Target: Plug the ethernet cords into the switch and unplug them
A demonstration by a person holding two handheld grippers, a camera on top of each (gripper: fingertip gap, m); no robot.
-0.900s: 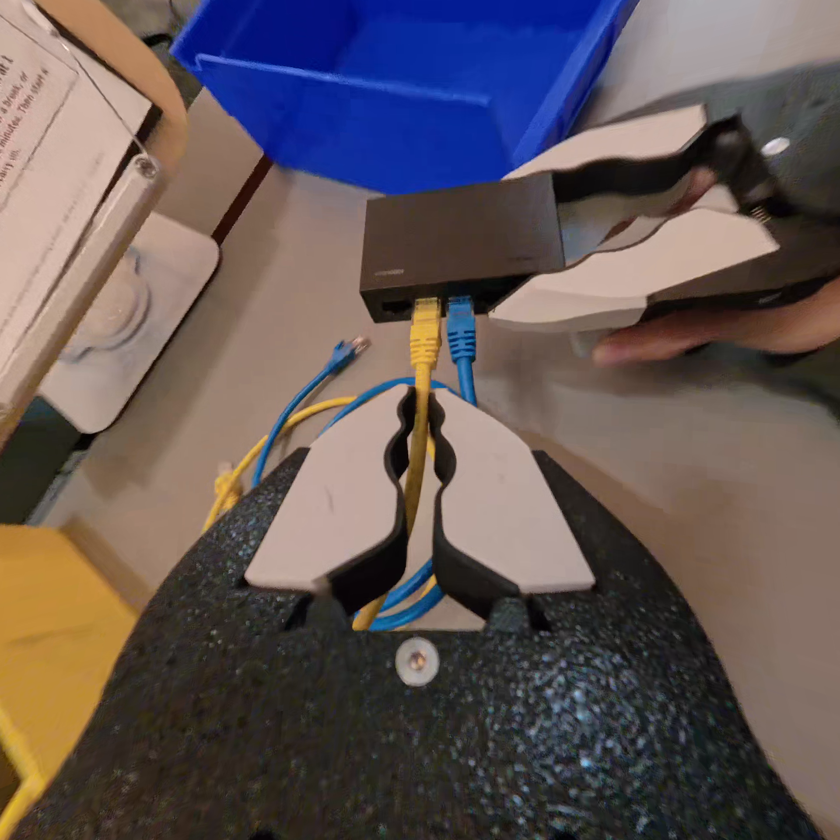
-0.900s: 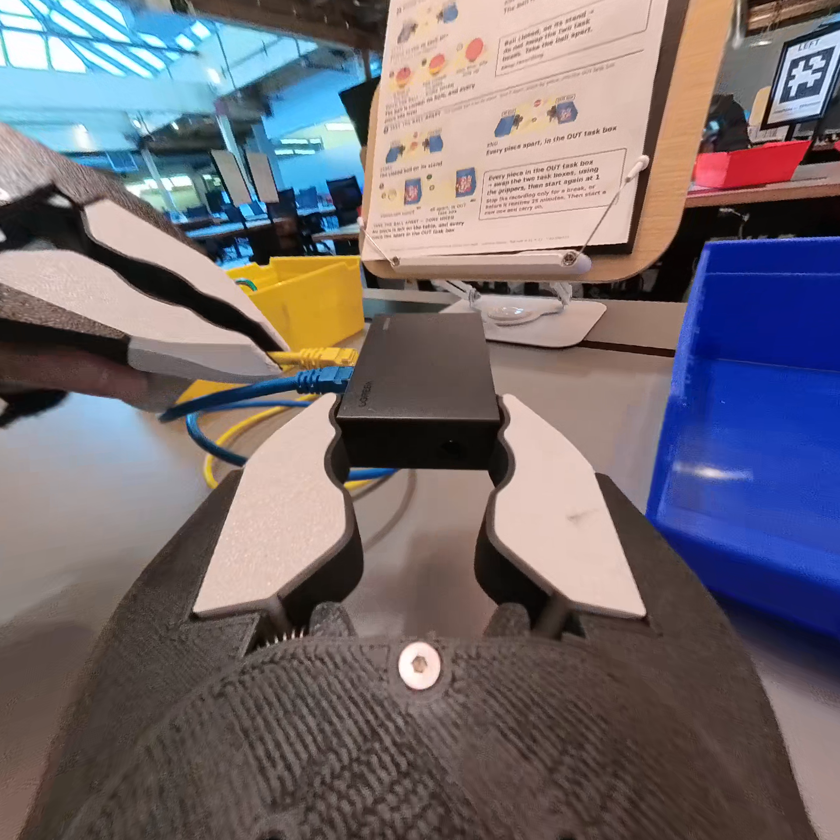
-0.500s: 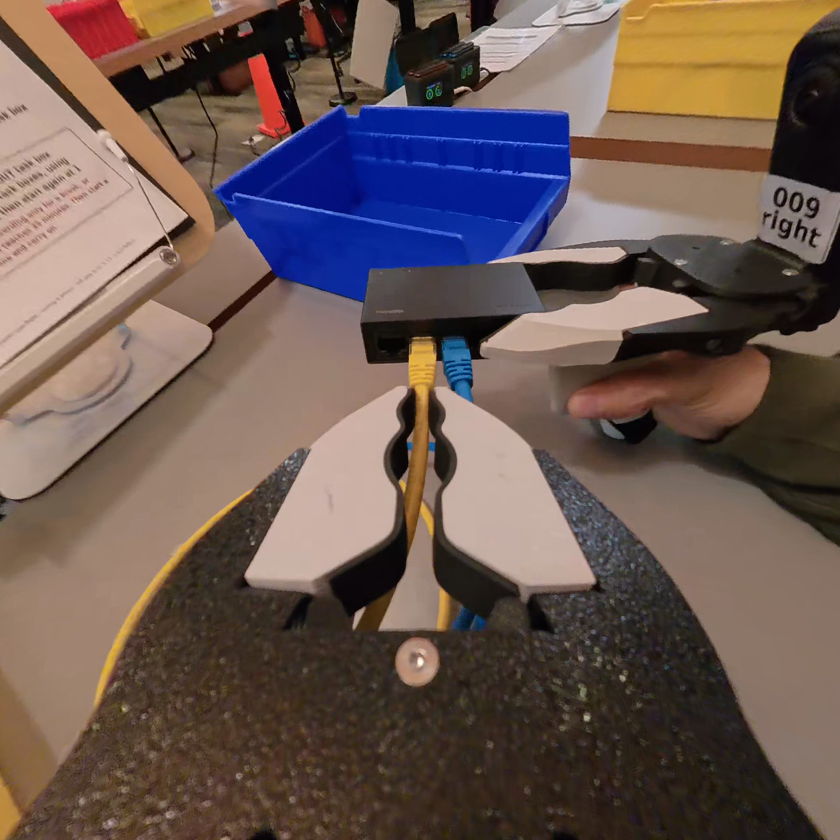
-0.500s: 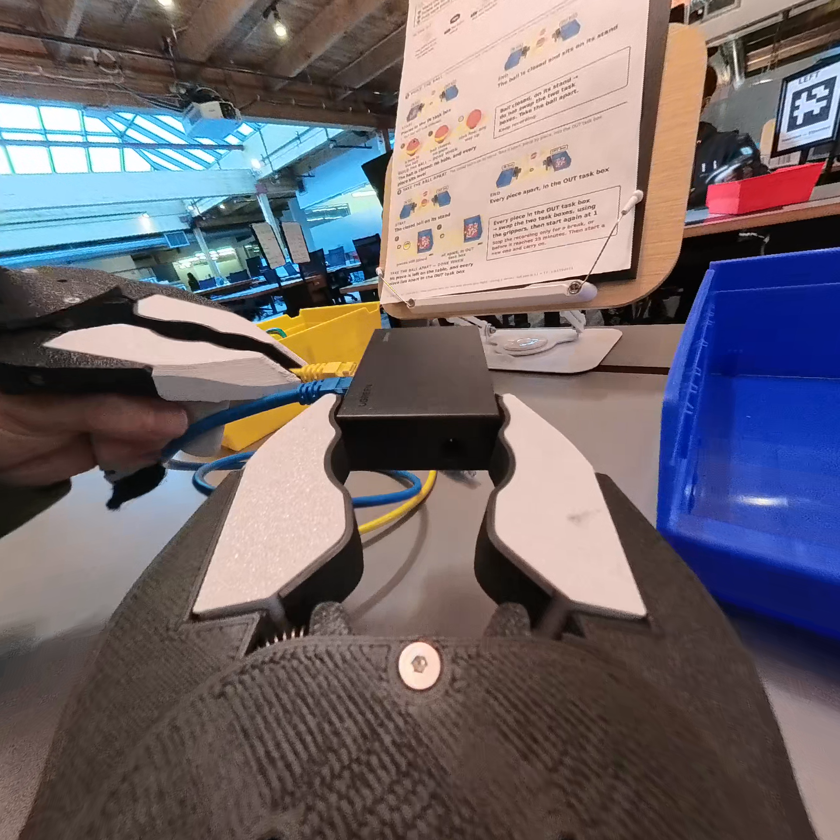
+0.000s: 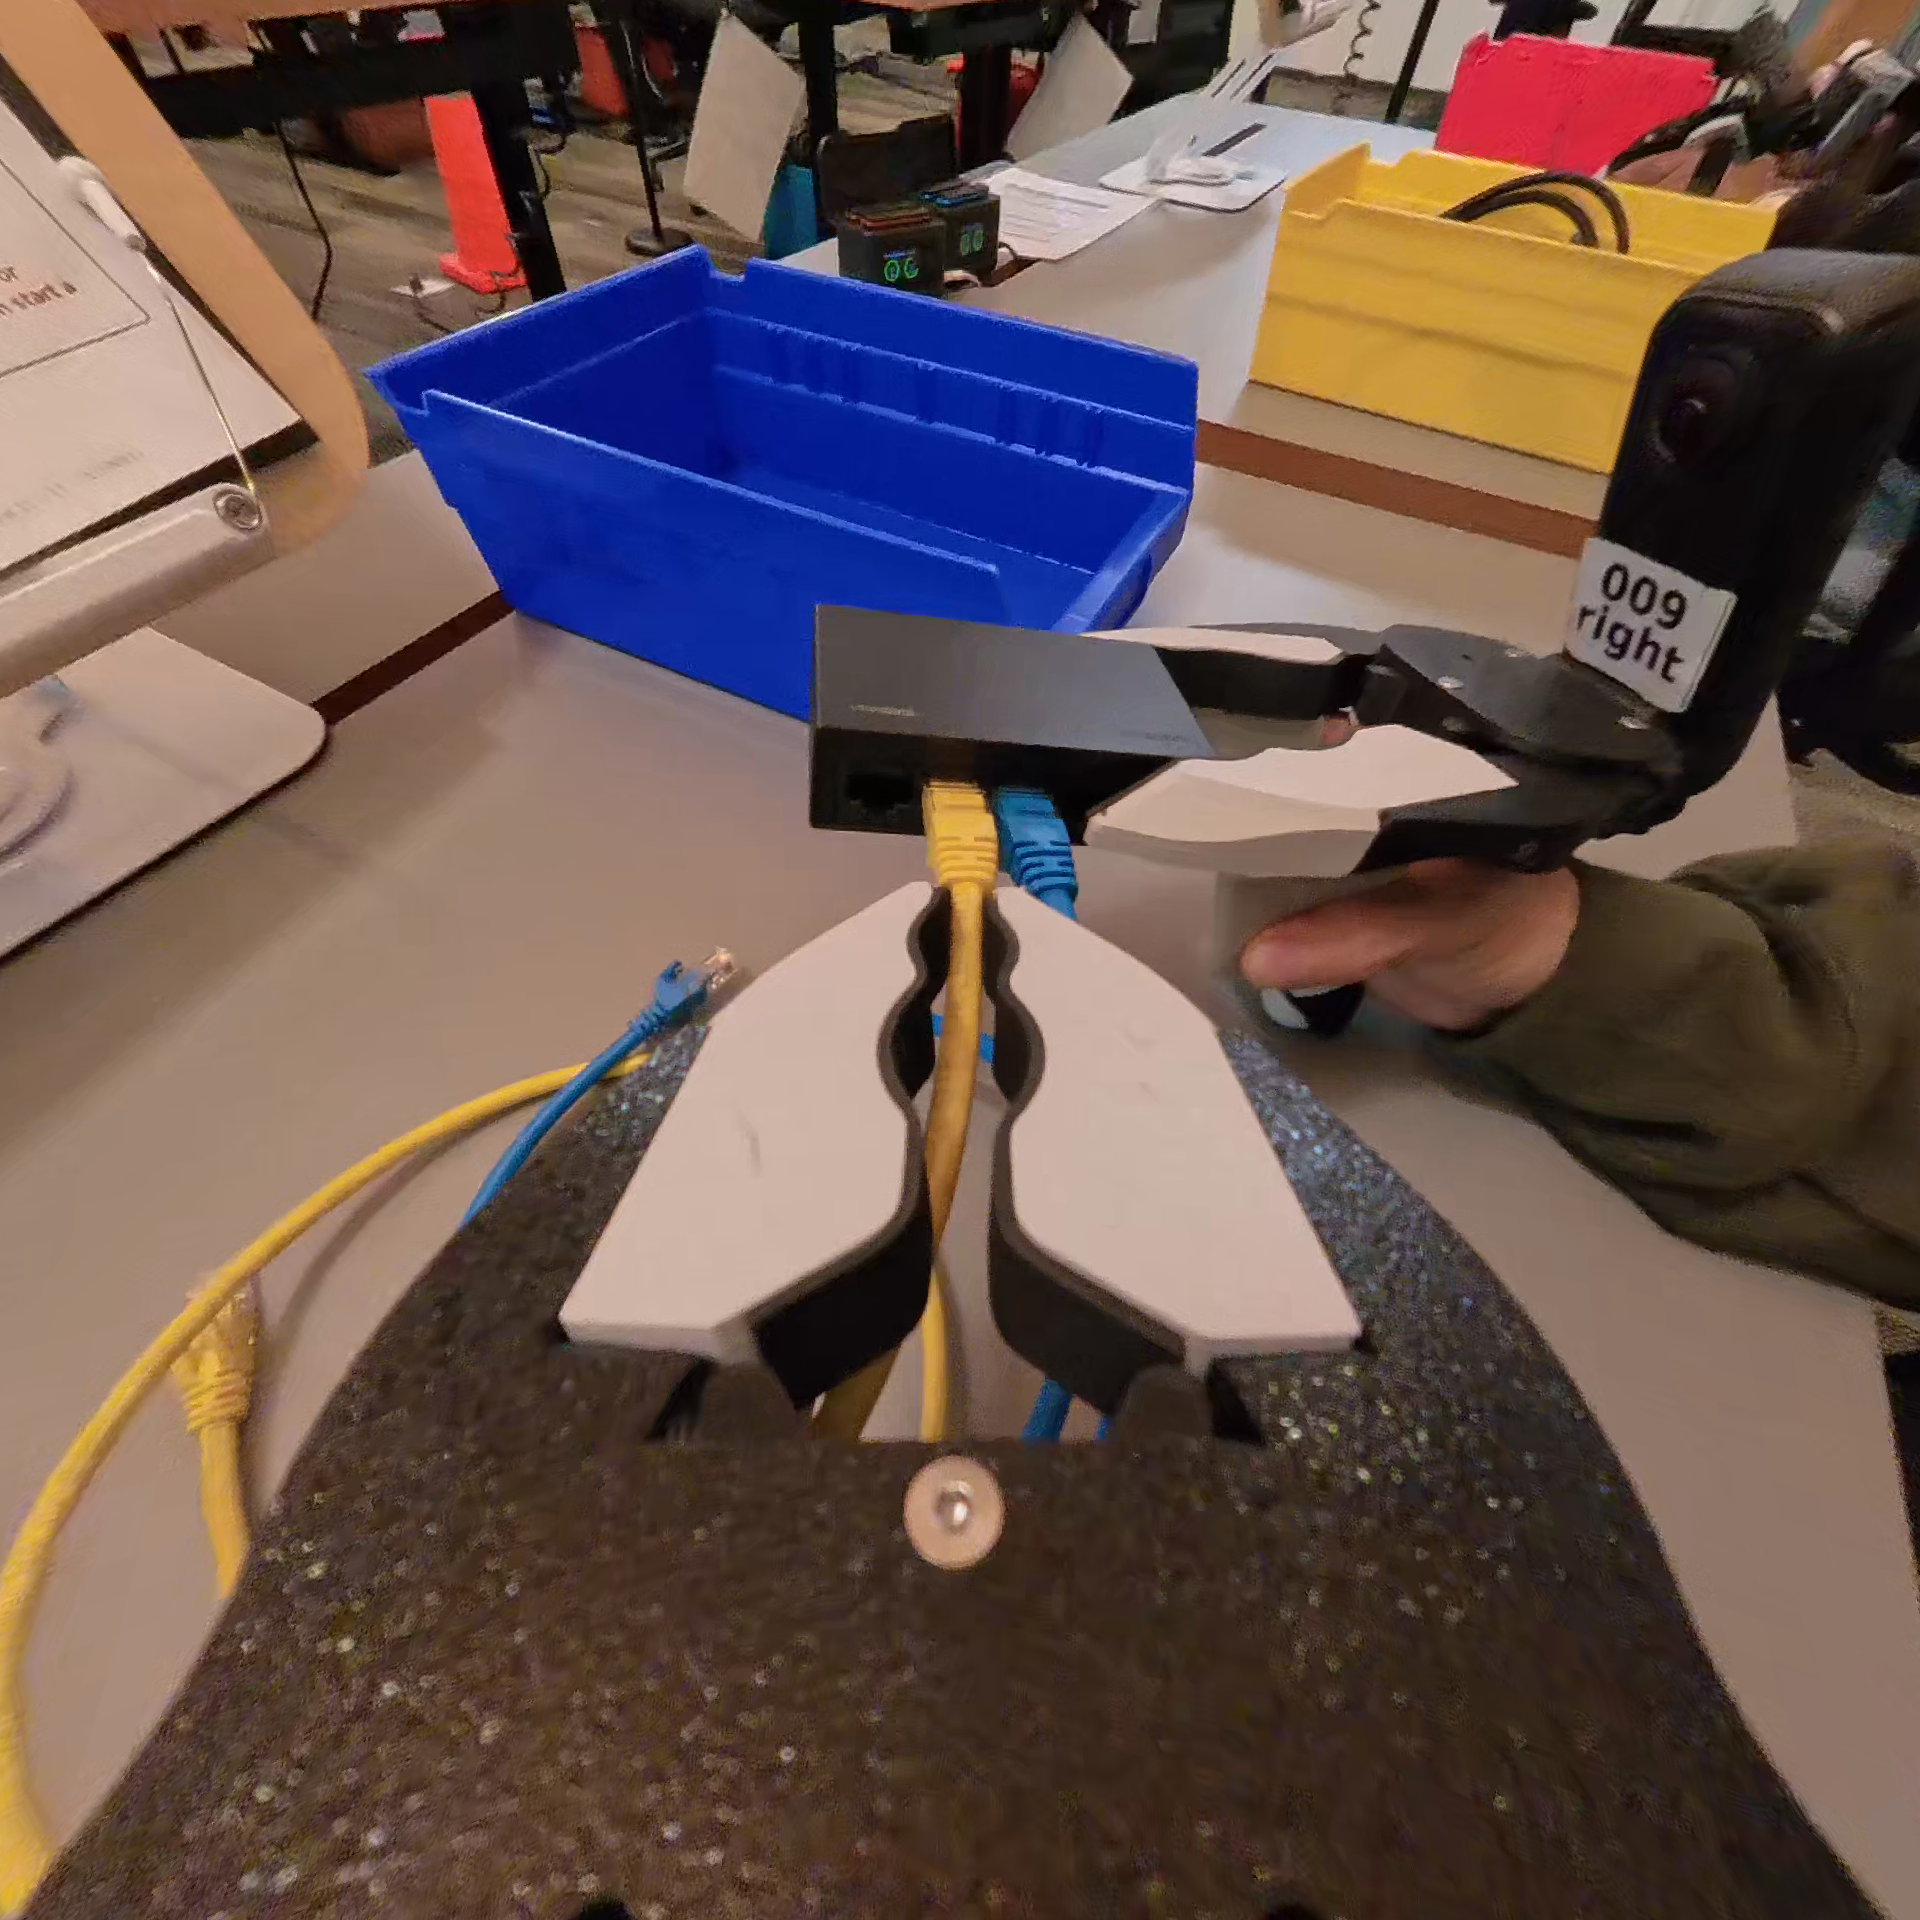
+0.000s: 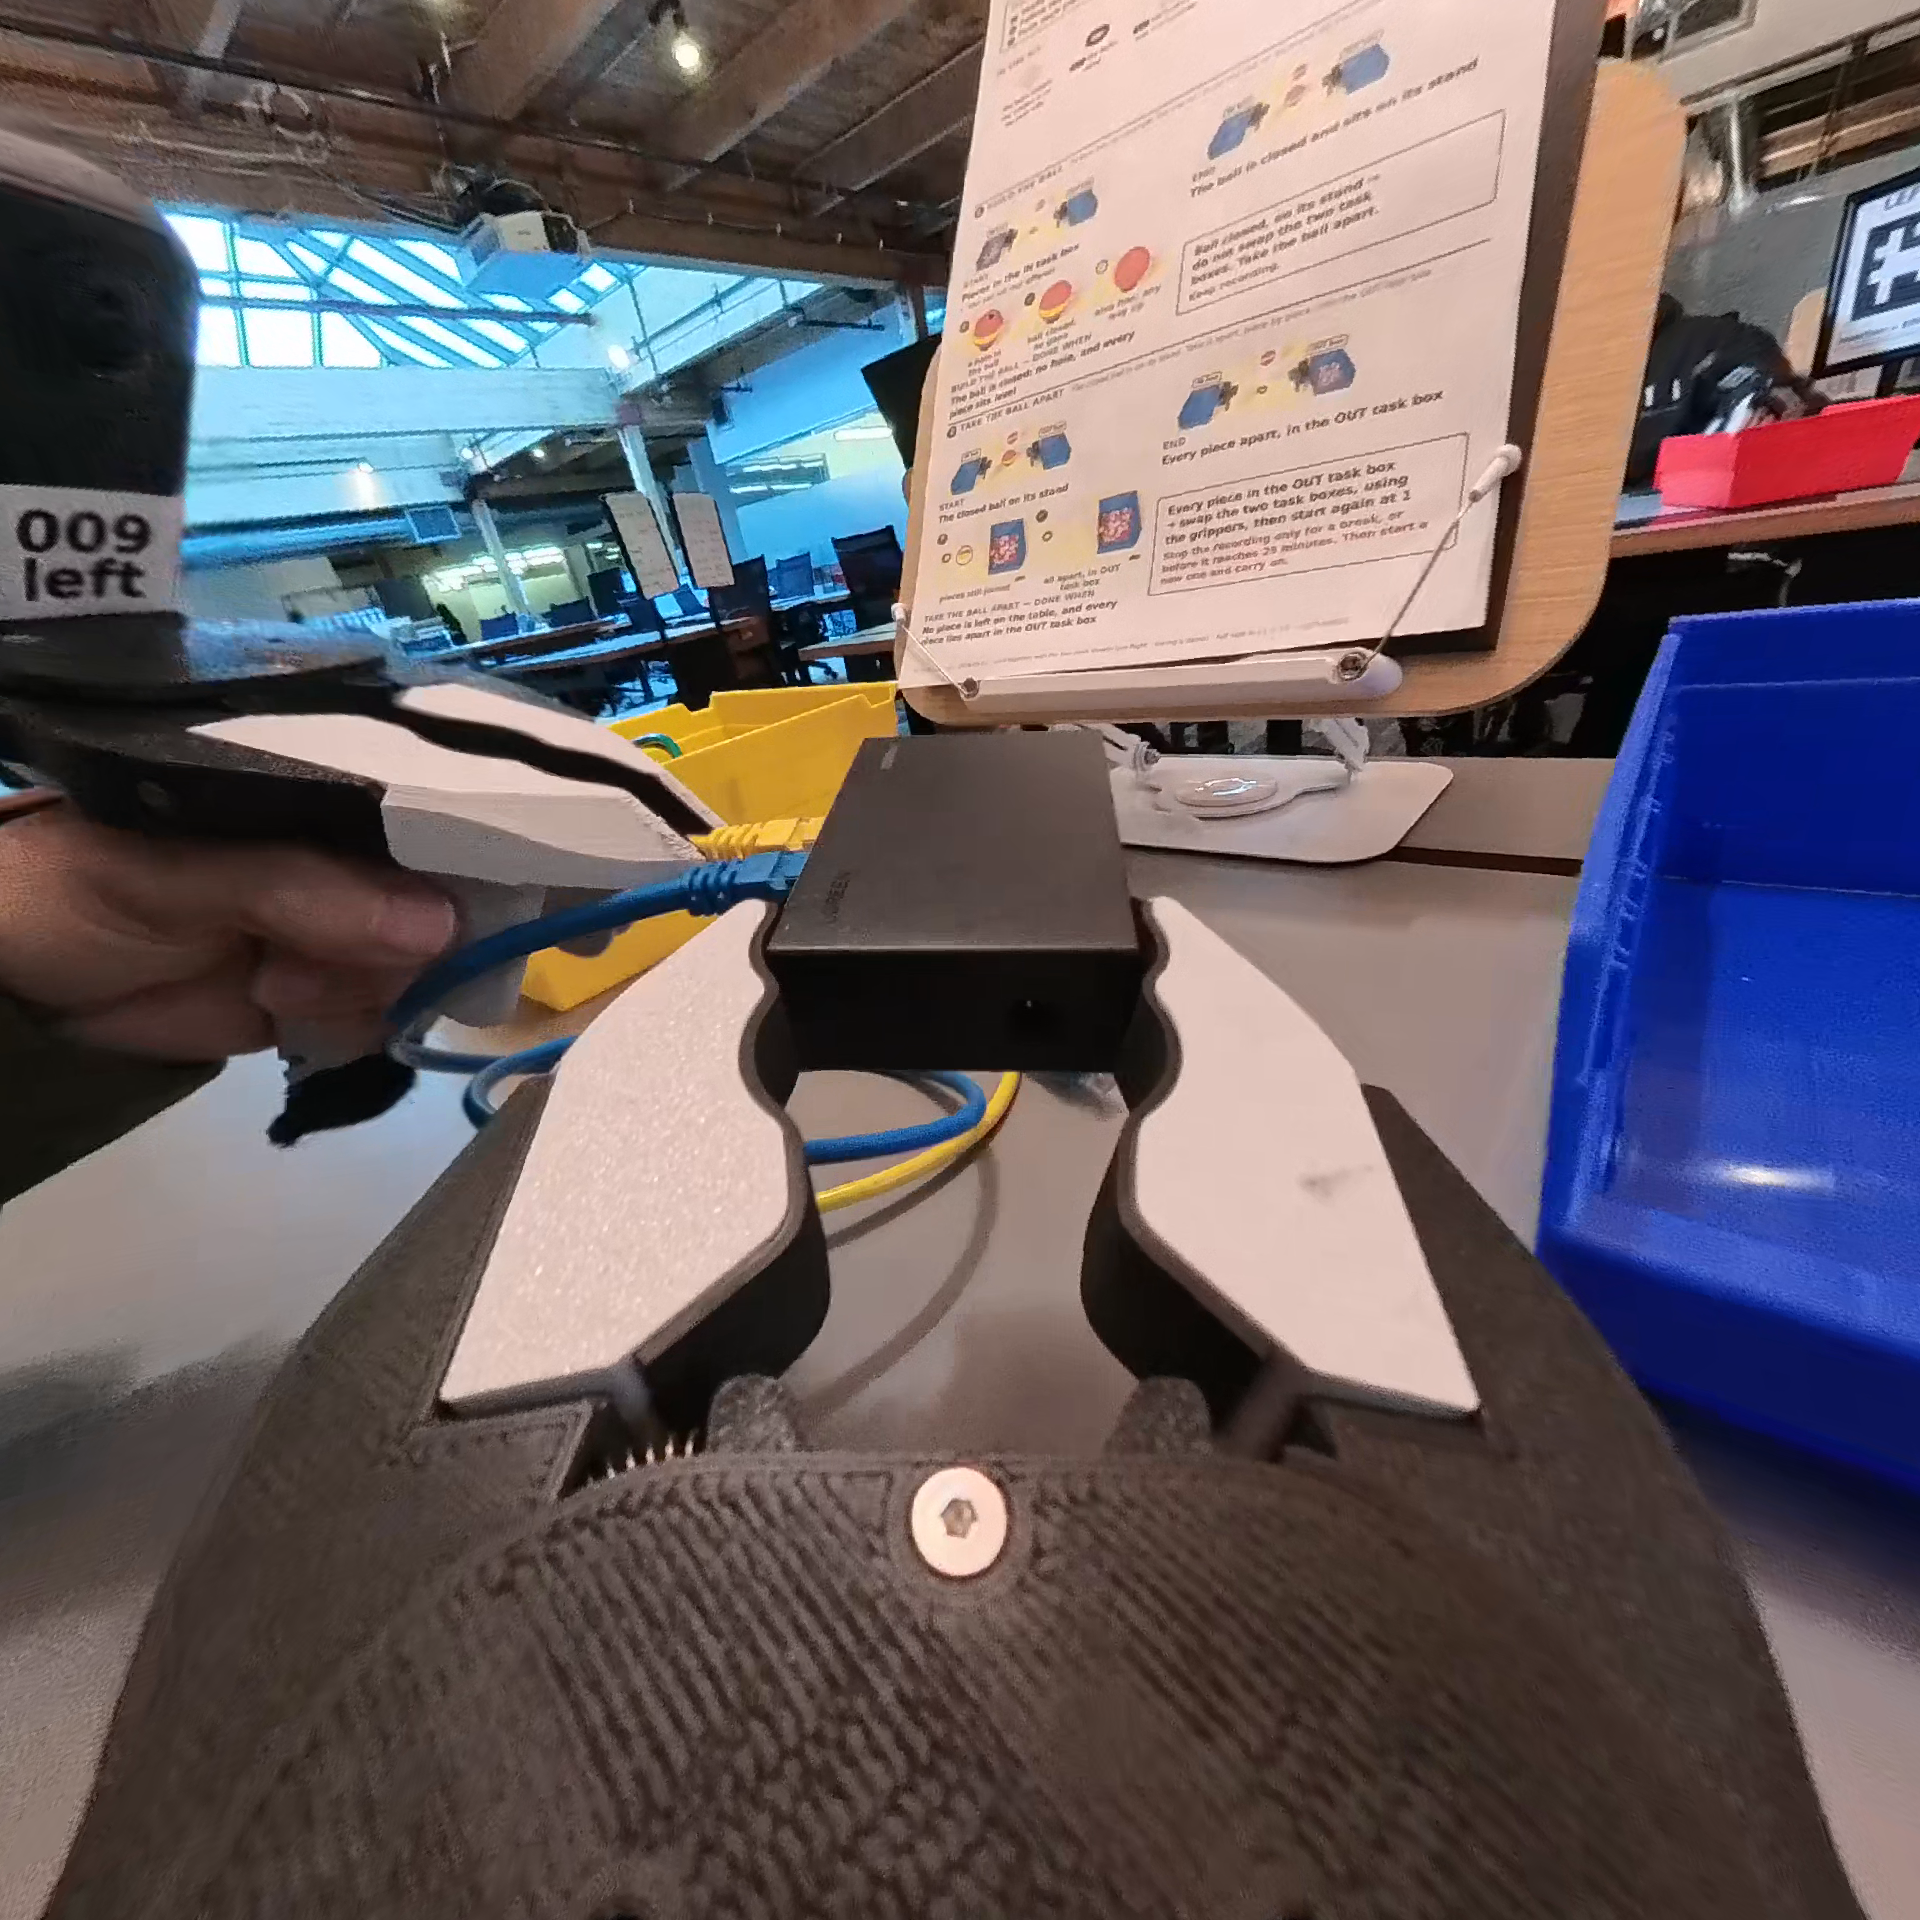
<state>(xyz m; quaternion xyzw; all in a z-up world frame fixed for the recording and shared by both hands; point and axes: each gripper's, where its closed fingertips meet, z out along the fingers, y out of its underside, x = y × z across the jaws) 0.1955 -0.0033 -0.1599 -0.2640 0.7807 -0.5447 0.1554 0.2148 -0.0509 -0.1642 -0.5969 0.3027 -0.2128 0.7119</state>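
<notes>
The black switch [image 5: 997, 696] is held a little above the grey table by my right gripper [image 6: 956, 914], which is shut on its rear end [image 6: 956, 862]. A yellow cord's plug [image 5: 961, 831] and a blue cord's plug [image 5: 1029, 847] sit side by side in its front ports. One port to their left is empty. My left gripper [image 5: 961, 904] is shut on the yellow cord just behind its plug. In the right wrist view it [image 6: 696, 831] comes in from the left. The right gripper [image 5: 1096, 732] shows from the side in the left wrist view.
The cords' loose ends lie on the table: a blue connector [image 5: 686, 982] and a yellow one [image 5: 213, 1371]. A blue bin [image 5: 790, 488] stands behind the switch. A yellow bin [image 5: 1455, 301] is farther back. A document stand [image 5: 125, 416] is at the left.
Both grippers have risen and levelled out, carrying the switch and cords up off the table. Both grips are unchanged.
</notes>
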